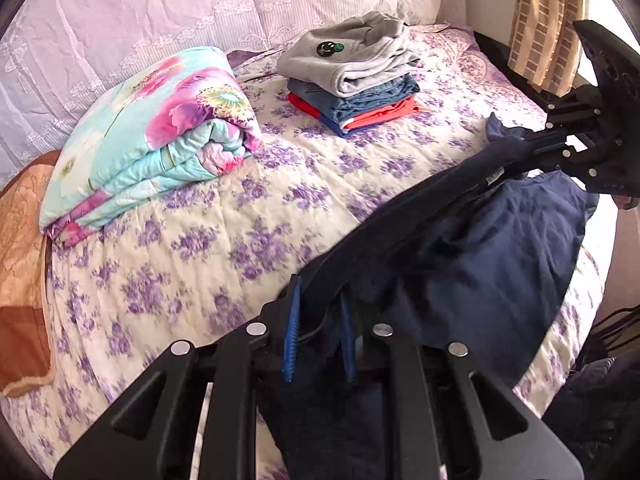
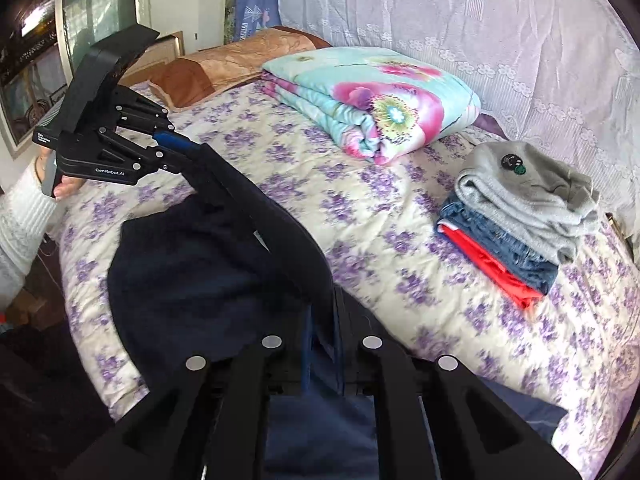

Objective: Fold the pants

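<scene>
Pants (image 1: 500,248) on bed (image 1: 200,240); clothes stack (image 1: 352,76) behind, quilt (image 1: 148,136) left.

Soft daylight fills both views, seemingly from a window (image 2: 92,12) at the upper left of the right wrist view, which shows pale reflections. The lace curtain (image 1: 200,4) is nearly washed out. The navy pants (image 2: 192,264) read almost black, their folds lost in shadow. Motion blur smears the purple flowers of the bedspread (image 1: 192,248), most near the frame edges. Fisheye distortion bows the bed, and dark vignetting rings the corners.
</scene>
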Tool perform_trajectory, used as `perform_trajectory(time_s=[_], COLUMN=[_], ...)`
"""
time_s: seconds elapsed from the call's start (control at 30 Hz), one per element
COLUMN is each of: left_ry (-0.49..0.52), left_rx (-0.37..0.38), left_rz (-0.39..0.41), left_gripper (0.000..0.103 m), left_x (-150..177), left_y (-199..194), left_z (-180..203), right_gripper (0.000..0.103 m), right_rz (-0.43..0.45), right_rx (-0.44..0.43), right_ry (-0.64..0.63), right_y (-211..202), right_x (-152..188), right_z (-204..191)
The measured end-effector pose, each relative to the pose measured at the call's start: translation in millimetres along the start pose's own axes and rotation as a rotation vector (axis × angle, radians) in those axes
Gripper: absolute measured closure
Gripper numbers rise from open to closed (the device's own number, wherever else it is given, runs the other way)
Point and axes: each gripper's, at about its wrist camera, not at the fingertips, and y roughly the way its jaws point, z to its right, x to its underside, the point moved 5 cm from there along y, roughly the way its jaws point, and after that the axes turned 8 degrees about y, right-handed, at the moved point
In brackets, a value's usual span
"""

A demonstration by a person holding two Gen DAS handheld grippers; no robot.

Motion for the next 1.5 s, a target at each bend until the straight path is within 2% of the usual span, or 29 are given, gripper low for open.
perform_trajectory(time_s=[0.1,0.27,0.4,0.5,0.53,0.57,0.6,0.67,0.77,0.83,0.9,0.97,1.0,1.03,1.13,1.23,1.3,1.33,1.37,1.4,1.47,1.5], left_ry=[-0.046,-0.113,-0.155,-0.124,-0.128,-0.134,-0.145,-0.211,-0.366,-0.405,-0.396,-0.373,-0.371,-0.384,-0.386,-0.431,-0.478,-0.479,-0.468,-0.459,-0.477,-0.488], left_rx=[0.018,0.041,0.082,0.044,0.061,0.116,0.133,0.085,0.145,0.116,0.095,0.028,0.017,0.027,0.083,0.162,0.162,0.131,0.108,0.097,0.094,0.09], left_rz=[0.029,0.061,0.018,0.015,0.015,0.019,0.046,0.114,0.265,0.324,0.337,0.319,0.299,0.285,0.213,0.081,-0.021,-0.027,0.006,0.005,0.0,-0.007], left_gripper=[0.086,0.086,0.084,0.083,0.072,0.062,0.05,0.05,0.051,0.051,0.051,0.048,0.043,0.04,0.041,0.048,0.051,0.053,0.052,0.053,0.053,0.056], left_x=[41.7,103.6,129.9,137.1,140.0,144.6,149.1,159.9,166.6,158.1,138.4,112.1,98.6,88.6,68.7,77.1,95.7,103.0,105.5,107.8,111.0,112.8], left_y=[-13.0,-13.9,9.3,11.6,7.5,1.2,-8.1,-33.1,-74.5,-95.6,-103.8,-100.5,-93.1,-83.2,-38.4,16.3,48.0,54.9,50.9,48.5,45.2,44.5], left_z=[22.7,49.5,54.8,64.1,65.6,66.4,63.4,43.7,17.1,15.4,27.3,46.1,54.8,61.1,86.7,107.6,114.9,118.3,122.2,125.8,127.7,126.1], right_gripper=[0.093,0.093,0.092,0.091,0.092,0.092,0.092,0.092,0.091,0.089,0.086,0.081,0.079,0.079,0.079,0.079,0.079,0.078,0.073,0.064,0.052,0.048], right_rz=[0.024,-0.007,-0.079,-0.082,-0.082,-0.081,-0.078,-0.067,-0.05,-0.044,-0.042,-0.041,-0.042,-0.043,-0.061,-0.083,-0.088,-0.081,-0.076,-0.073,-0.069,-0.072], right_rx=[-0.065,-0.08,-0.095,-0.105,-0.114,-0.123,-0.131,-0.138,-0.12,-0.098,-0.075,-0.062,-0.06,-0.055,-0.07,-0.108,-0.112,-0.092,-0.058,-0.009,0.103,0.151], right_ry=[-0.004,0.001,0.058,0.108,0.126,0.146,0.166,0.189,0.2,0.196,0.19,0.174,0.162,0.147,0.144,0.214,0.272,0.303,0.337,0.382,0.5,0.571], right_y=[-7.0,19.8,56.2,70.8,70.9,71.0,71.1,70.7,68.8,66.4,62.8,58.3,55.1,51.8,43.7,32.7,19.8,11.8,3.5,-4.6,-17.7,-21.9], right_x=[46.0,116.4,146.7,154.4,154.7,155.1,156.4,158.5,161.0,161.9,161.2,161.3,162.3,163.2,165.9,171.4,173.4,172.5,171.1,168.2,161.7,159.1], right_z=[-37.2,-86.3,-91.7,-89.7,-88.6,-87.0,-85.9,-85.0,-87.3,-90.7,-95.2,-99.2,-102.6,-105.2,-105.2,-97.1,-86.6,-76.5,-61.7,-41.3,9.7,39.4])
